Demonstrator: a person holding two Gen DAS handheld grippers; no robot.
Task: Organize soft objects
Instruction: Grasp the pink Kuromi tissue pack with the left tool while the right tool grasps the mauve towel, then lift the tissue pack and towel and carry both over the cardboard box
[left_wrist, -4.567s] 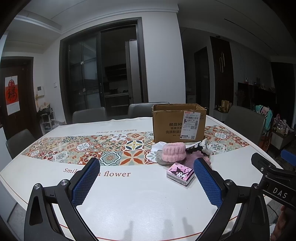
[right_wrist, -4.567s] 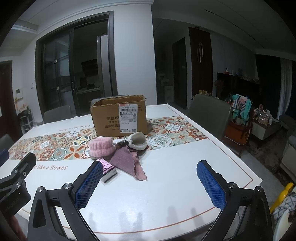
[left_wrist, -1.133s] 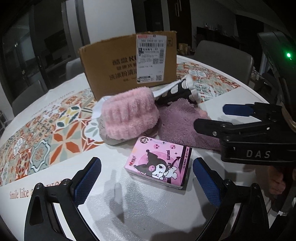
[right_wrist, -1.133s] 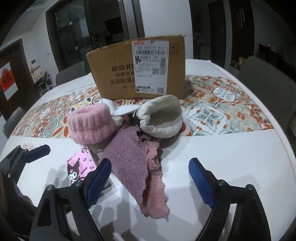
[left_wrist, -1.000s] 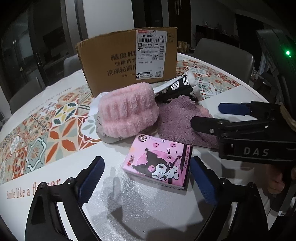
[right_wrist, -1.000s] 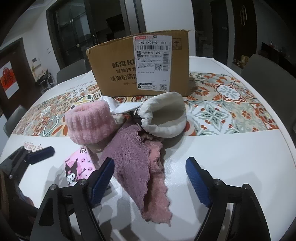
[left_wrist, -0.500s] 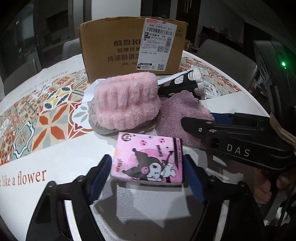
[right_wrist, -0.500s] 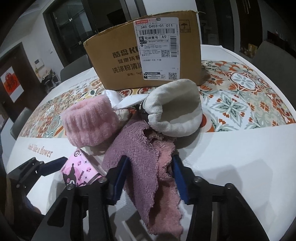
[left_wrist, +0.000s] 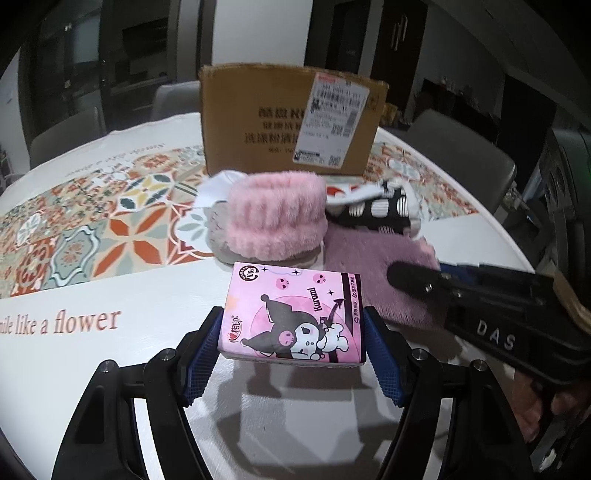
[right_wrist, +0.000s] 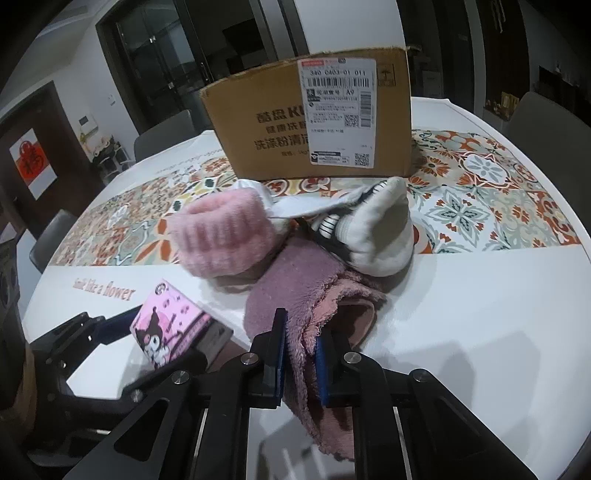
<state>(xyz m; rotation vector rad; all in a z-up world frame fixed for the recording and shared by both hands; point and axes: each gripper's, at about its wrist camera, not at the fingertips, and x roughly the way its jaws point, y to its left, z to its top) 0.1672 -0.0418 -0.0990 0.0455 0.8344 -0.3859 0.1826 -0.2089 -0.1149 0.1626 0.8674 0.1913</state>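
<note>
My left gripper (left_wrist: 293, 354) is shut on a pink tissue pack (left_wrist: 293, 314) printed with a cartoon figure, held just above the white table (left_wrist: 92, 369). The same pack (right_wrist: 166, 328) shows at the left of the right wrist view. My right gripper (right_wrist: 299, 358) is shut on a bunched mauve fleece cloth (right_wrist: 295, 288). That cloth (left_wrist: 373, 258) stretches from the right gripper toward the pile. A fluffy pink band (left_wrist: 275, 218) and a black-and-white spotted soft piece (left_wrist: 380, 210) lie behind it. A brown cardboard box (left_wrist: 288, 118) stands further back.
A patterned tile runner (left_wrist: 92, 221) crosses the table under the pile. Grey chairs (left_wrist: 461, 136) stand around the table's far side. In the left wrist view the right gripper's black body (left_wrist: 498, 325) reaches in from the right. White bare table (right_wrist: 480, 332) lies to the right of the cloth.
My left gripper has closed onto the tissue pack and lifted it slightly. My right gripper has closed onto the mauve cloth, bunching it and pulling it up between the pads.
</note>
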